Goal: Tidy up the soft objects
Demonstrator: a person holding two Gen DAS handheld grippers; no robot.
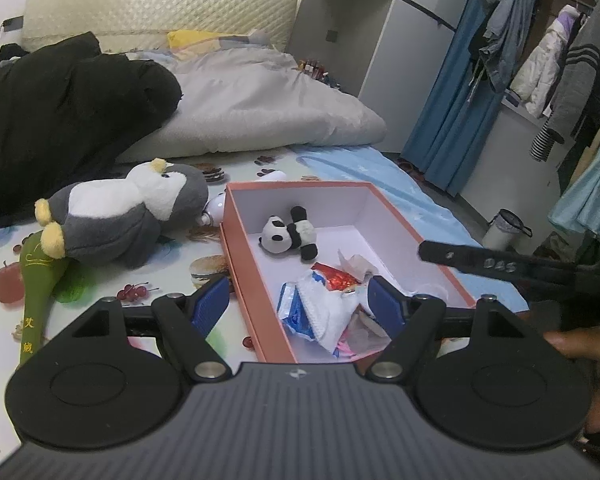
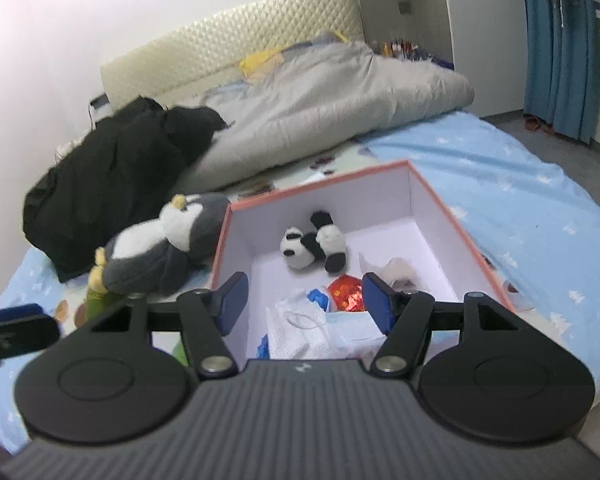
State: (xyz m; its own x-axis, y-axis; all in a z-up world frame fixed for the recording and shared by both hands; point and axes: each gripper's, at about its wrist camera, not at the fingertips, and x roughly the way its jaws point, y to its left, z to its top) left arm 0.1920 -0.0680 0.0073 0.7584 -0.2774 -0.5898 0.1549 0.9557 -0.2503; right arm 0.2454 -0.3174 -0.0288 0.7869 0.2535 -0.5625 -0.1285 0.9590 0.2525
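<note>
The right claw point(image 2: 302, 300) stands open with nothing between its blue pads point(image 2: 376, 300), hanging over the near end of the pink box point(image 2: 460, 220). Directly below it lie a white wrapper point(image 2: 296, 332) and a red foil packet point(image 2: 346, 294); farther in, the small panda toy point(image 2: 314, 246) rests on the box floor. The left claw point(image 1: 296, 308) is open too and empty, straddling the box's near left wall.

The penguin toy point(image 1: 132, 210) lies on the bed just outside that wall, apparently the next soft thing to gather. It looks bulky and squashy, so a good grab would take the body across its middle with the jaws wide, lift it clear of the rim, and set it beside the panda, not onto the wrappers.
</note>
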